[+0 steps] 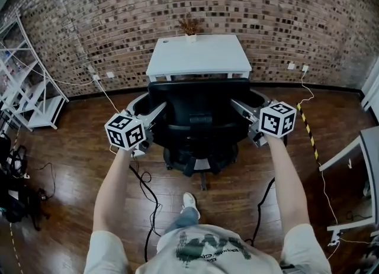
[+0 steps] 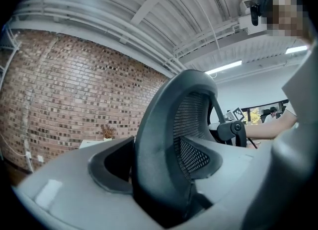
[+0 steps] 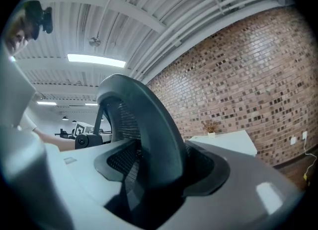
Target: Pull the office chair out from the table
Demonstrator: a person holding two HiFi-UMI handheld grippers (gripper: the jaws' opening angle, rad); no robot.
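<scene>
The black mesh office chair (image 1: 198, 113) stands in front of the white table (image 1: 201, 57), its back toward me. My left gripper (image 1: 159, 109) reaches level to the backrest's left edge. In the left gripper view the backrest frame (image 2: 159, 139) fills the space between the jaws of my left gripper (image 2: 158, 177) and its pads lie against it. My right gripper (image 1: 235, 105) is at the backrest's right edge. In the right gripper view the backrest frame (image 3: 149, 129) stands between the jaws of my right gripper (image 3: 161, 174), with a dark gap beside it.
A small potted plant (image 1: 189, 26) sits at the table's far edge by the brick wall. A white rack (image 1: 26, 92) stands at left, and another desk (image 1: 362, 151) at right. Cables (image 1: 148, 193) trail over the wooden floor near my foot (image 1: 189, 200).
</scene>
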